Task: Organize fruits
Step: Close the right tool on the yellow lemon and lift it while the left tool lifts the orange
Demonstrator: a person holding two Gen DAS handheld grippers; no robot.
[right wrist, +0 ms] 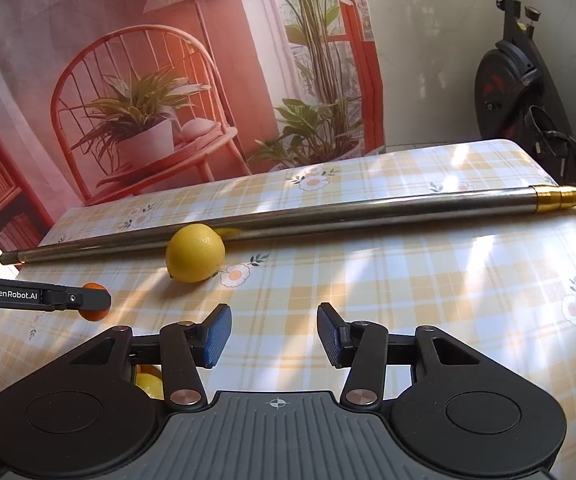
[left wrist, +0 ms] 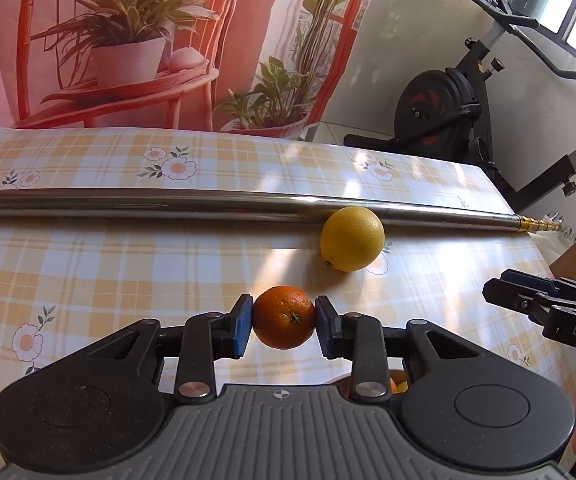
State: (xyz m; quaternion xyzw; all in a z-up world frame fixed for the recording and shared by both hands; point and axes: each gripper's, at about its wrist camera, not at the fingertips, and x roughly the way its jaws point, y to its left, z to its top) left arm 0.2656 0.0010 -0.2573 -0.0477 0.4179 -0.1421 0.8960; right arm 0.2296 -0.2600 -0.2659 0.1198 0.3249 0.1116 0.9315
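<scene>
My left gripper (left wrist: 283,322) is shut on a small orange (left wrist: 283,317) and holds it above the checked tablecloth (left wrist: 107,264). The orange also shows in the right wrist view (right wrist: 95,314), partly hidden by the left gripper's finger (right wrist: 83,300). A yellow lemon (left wrist: 352,239) lies on the cloth beyond it, touching a metal pole (left wrist: 167,199). In the right wrist view the lemon (right wrist: 195,253) lies ahead and to the left of my right gripper (right wrist: 273,334), which is open and empty above the cloth. The right gripper shows at the right edge of the left wrist view (left wrist: 548,308).
The long metal pole (right wrist: 328,216) lies across the table with a gold tip (right wrist: 564,195) at the right. More yellow and orange fruit (right wrist: 147,382) peeks out under the right gripper body. An exercise bike (left wrist: 448,108) stands beyond the table's right end. A printed backdrop (left wrist: 127,40) hangs behind.
</scene>
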